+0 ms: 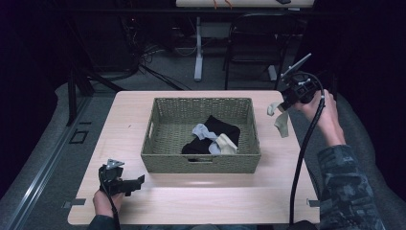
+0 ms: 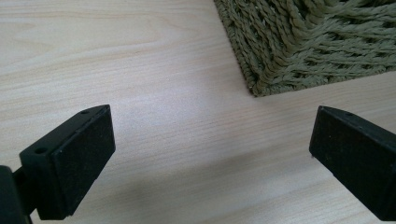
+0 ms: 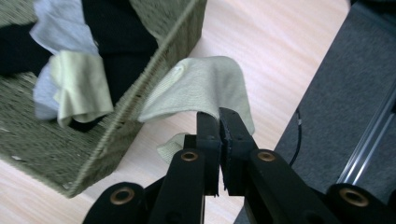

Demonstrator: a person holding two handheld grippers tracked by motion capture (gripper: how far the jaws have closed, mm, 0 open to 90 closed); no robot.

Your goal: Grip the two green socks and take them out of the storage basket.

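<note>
A pale wooden surface [image 1: 143, 201] carries a wicker basket [image 1: 201, 163]. Just right of its rim, the right gripper [image 3: 219, 116] pinches a beige sock [image 3: 205, 88] aloft (basket lies leftward); the left gripper [image 2: 210, 154] rests spread, empty, near the basket's front-left corner.

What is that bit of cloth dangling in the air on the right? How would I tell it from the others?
Start at the woven basket in the middle of the table, then look past its right wall. There the right gripper, jaws shut, holds up a beige sock. Unlike the black, grey and cream pieces inside the basket, it hangs outside, above the table's edge.
</note>
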